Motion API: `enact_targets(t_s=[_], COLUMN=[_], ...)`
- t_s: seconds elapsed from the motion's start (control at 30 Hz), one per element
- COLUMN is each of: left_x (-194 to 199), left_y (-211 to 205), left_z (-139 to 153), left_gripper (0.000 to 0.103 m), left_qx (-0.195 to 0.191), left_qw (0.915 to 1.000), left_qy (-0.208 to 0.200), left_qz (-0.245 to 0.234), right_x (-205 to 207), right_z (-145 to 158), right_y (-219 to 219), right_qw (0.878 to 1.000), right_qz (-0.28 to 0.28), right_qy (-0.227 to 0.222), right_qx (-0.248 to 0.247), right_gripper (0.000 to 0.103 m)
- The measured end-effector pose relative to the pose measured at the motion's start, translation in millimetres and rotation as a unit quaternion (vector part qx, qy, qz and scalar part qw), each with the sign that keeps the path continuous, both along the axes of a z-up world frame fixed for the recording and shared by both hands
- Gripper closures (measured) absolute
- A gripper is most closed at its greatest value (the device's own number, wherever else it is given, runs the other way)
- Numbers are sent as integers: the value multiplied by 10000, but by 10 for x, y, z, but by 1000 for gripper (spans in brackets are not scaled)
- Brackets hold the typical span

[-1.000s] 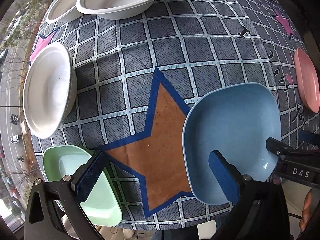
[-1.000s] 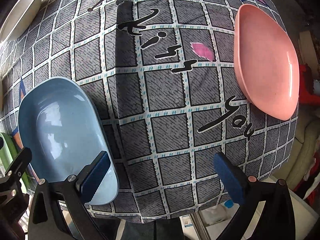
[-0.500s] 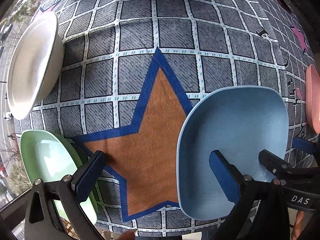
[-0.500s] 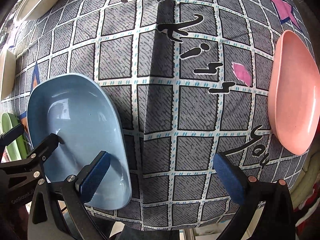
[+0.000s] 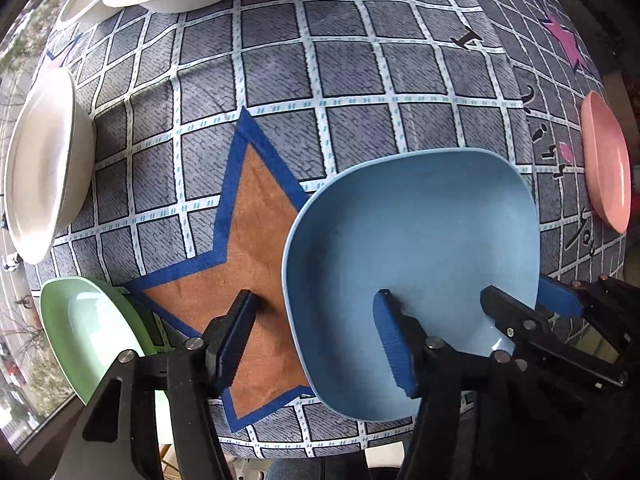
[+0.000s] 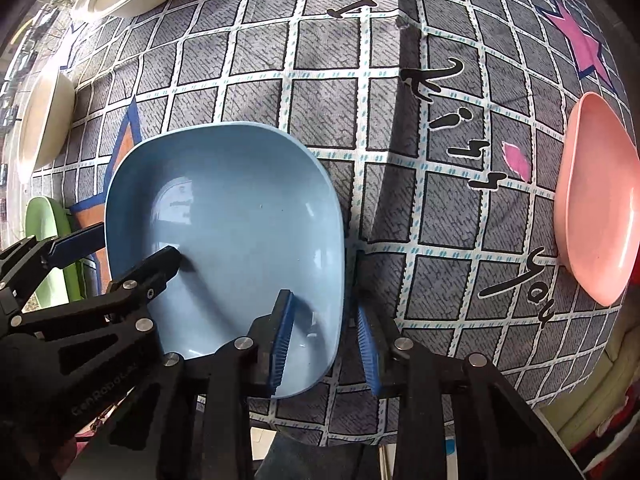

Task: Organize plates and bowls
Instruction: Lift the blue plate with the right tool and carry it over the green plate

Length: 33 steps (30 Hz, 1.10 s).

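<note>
Blue plate [image 5: 416, 248] is lying at lower right of the left wrist frame and lower left-centre of the right wrist frame, on the checked tablecloth [image 5: 280, 80] covering the table. I am closing my left fingers [image 5: 316, 336] across its left rim, one pad inside, one outside. I am closing my right fingers [image 6: 324, 344] across its right rim likewise. Whether the pads are pressing yet, I cannot tell. Green plate [image 5: 88, 328], pink plate [image 6: 596, 208] and white bowls [image 5: 40, 160] are lying apart.
</note>
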State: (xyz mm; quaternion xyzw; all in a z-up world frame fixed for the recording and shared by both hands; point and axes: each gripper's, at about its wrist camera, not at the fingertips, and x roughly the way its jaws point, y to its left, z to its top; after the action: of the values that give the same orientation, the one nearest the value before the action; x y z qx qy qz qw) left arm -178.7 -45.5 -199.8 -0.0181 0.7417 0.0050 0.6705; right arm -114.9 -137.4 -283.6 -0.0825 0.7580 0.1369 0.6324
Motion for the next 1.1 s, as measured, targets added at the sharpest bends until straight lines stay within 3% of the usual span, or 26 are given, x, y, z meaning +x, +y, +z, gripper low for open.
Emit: enact_targets(t_s=[0.03, 0.07, 0.4, 1.1], left_x=[4, 6, -220, -202], left_y=[-25, -38, -35, 633], left_z=[-3, -19, 60, 682], left_gripper=[55, 56, 61, 61], left_qx=[-53, 0, -155, -269], left_qw=[10000, 9999, 9994, 9982], left_qy=[-5, 14, 119, -541], left_qz=[-72, -131, -277, -1], right_x=[0, -3, -170, -249], right_z=[0, -14, -47, 588], right_y=[12, 23, 136, 661], right_qw=[10000, 9998, 9987, 9994], right_qz=[-20, -67, -158, 131], right_qy=[1, 113, 461, 157], right_qx=[24, 145, 170, 268], right_gripper=[81, 86, 86, 85])
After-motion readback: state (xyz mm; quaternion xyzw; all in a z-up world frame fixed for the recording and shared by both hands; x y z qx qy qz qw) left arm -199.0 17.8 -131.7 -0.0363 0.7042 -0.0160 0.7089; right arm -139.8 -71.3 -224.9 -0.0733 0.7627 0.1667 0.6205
